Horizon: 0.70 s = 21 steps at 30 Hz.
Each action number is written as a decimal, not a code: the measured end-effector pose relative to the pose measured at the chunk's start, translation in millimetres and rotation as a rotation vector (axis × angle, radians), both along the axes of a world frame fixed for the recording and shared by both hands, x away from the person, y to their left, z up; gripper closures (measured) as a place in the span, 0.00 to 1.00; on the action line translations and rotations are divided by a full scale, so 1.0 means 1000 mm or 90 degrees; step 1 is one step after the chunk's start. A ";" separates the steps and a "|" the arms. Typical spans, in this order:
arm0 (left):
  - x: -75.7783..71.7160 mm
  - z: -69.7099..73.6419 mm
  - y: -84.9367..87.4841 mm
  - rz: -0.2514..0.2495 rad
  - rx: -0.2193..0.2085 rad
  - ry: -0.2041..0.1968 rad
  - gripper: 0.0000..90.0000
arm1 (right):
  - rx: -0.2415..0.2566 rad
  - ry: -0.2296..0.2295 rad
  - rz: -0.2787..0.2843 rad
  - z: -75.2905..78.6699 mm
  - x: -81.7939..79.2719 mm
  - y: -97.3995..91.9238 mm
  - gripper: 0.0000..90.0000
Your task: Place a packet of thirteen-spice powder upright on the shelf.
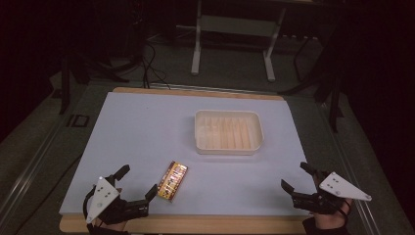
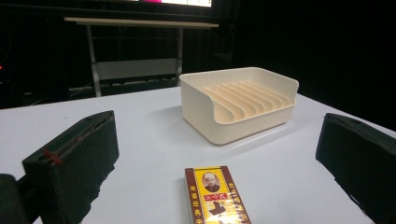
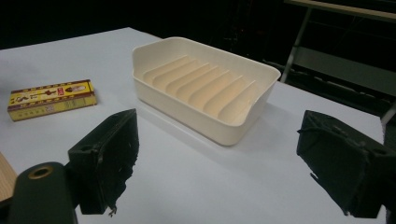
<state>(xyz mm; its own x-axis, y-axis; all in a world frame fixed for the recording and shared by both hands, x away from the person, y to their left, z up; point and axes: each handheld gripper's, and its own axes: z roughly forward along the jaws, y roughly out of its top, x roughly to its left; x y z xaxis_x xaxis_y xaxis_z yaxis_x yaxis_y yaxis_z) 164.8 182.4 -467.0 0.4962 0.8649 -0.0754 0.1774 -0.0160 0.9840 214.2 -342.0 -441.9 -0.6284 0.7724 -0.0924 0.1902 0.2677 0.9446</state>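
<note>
Lying flat on the white table top [image 1: 142, 132], the small yellow-and-brown box [image 1: 172, 181] is sitting near the front edge, untouched, so the work looks to be at its very start: nothing is being gripped, nothing is resting in the cream ridged tray [image 1: 228, 131], and picking up and carrying are both still to do, if the tray is indeed where the box is meant to go. The left gripper [image 1: 139, 182] is hovering at the front left corner with its jaws spread wide and nothing between them; one jaw tip is standing just beside the near end of the box, though whether it is touching cannot be told. In the left gripper view the box [image 2: 215, 196] is showing straight ahead between the two black jaws, its long axis running away from the camera toward the tray [image 2: 238, 103]. The right gripper [image 1: 296, 176] is waiting well apart at the front right, its jaws likewise spread and holding nothing. From above, the long axis of the box is slanting a little, the far end pointing up and to the right, roughly toward the near left corner of the tray. The printed face is turned upward, and in the right gripper view the box [image 3: 52, 99] is lying off to the left of the tray [image 3: 205, 84], clear of it.
</note>
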 end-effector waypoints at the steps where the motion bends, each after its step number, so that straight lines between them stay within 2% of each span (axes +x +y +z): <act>1: 0.000 0.000 0.000 0.001 -0.001 0.000 0.00 | 0.000 0.001 0.000 0.000 0.000 0.000 0.14; 4: 0.000 0.001 0.000 0.004 -0.006 0.004 0.00 | -0.005 0.003 -0.001 -0.001 0.000 0.000 0.14; 5: 0.000 0.002 -0.001 -0.005 -0.011 0.017 0.00 | -0.005 0.003 -0.002 -0.001 0.000 0.000 0.14; 7: 0.000 0.004 -0.003 -0.021 -0.011 0.019 0.00 | -0.004 0.002 -0.002 0.000 0.000 0.000 0.14; 10: -0.002 0.008 -0.009 -0.025 0.010 0.016 0.00 | -0.005 0.003 -0.002 -0.001 0.000 0.000 0.14; 12: -0.003 0.012 -0.013 -0.021 0.025 0.022 0.00 | -0.004 0.004 -0.002 -0.001 0.000 0.000 0.14; 15: -0.006 0.018 -0.016 -0.014 0.019 0.019 0.00 | -0.003 0.005 -0.003 -0.001 0.000 0.000 0.14; 18: -0.004 0.021 -0.018 -0.030 0.014 0.039 0.00 | -0.004 0.010 -0.004 -0.001 0.001 0.001 0.14; 21: -0.001 0.022 -0.021 -0.042 0.027 0.069 0.00 | -0.003 0.012 -0.005 -0.002 0.001 0.001 0.14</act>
